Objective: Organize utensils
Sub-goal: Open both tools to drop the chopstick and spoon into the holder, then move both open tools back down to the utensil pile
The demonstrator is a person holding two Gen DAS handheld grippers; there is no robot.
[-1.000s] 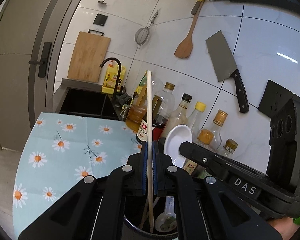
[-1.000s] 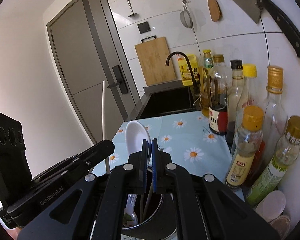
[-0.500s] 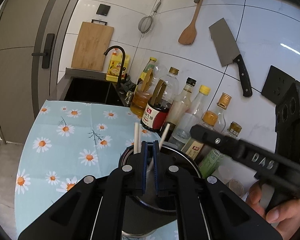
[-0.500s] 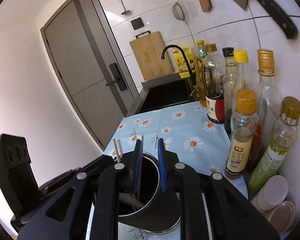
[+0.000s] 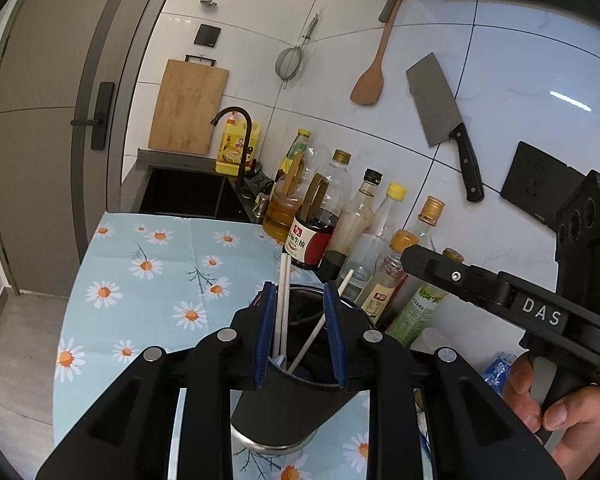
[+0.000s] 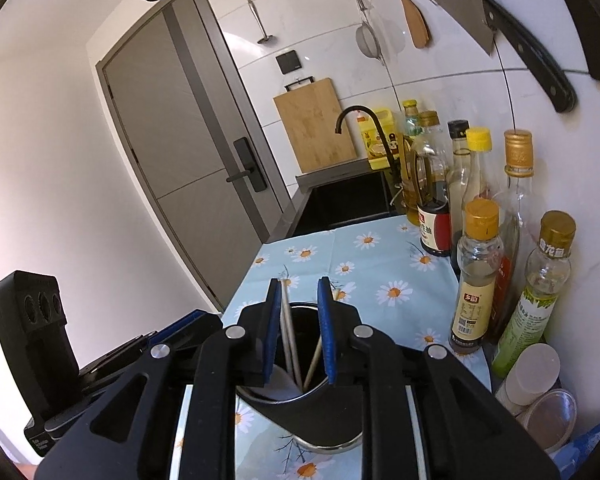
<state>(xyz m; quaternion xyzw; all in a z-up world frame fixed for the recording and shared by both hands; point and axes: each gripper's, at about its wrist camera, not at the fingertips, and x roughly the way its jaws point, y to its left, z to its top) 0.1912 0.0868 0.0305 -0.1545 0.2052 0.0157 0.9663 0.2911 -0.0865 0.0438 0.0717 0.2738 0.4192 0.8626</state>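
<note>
So in the left wrist view, the left tongs [image 5: 300, 328] are opening, pads spread and gripping nothing, hanging right over the dark utensil cup [image 5: 288, 404] that stands near us on the daisy-print table [image 5: 148, 264]. The chopsticks [image 5: 283, 304] stand loose inside it, two leaning left and one tilted right. My guess is they're light, stiff and a bit slick, so pinch them mid-shaft, across the thin side; the cup looks metal-bottomed and probably tips easily if nudged at the rim. The right hand [image 5: 556, 404] holding the other tool is at the right edge. A row of sauce bottles [image 5: 312, 232] stands just beyond the cup, against the tiled wall with a cleaver [image 5: 440, 120] and a wooden spatula [image 5: 370, 80] hanging up. Right wrist view: the right tongs [image 6: 298, 332] are opening too, nothing between the pads but air, same cup below with something white lying in it, can't tell what. Glass bottles close on the right, sink [image 6: 344, 204] and grey door [image 6: 188, 152] further off.
</note>
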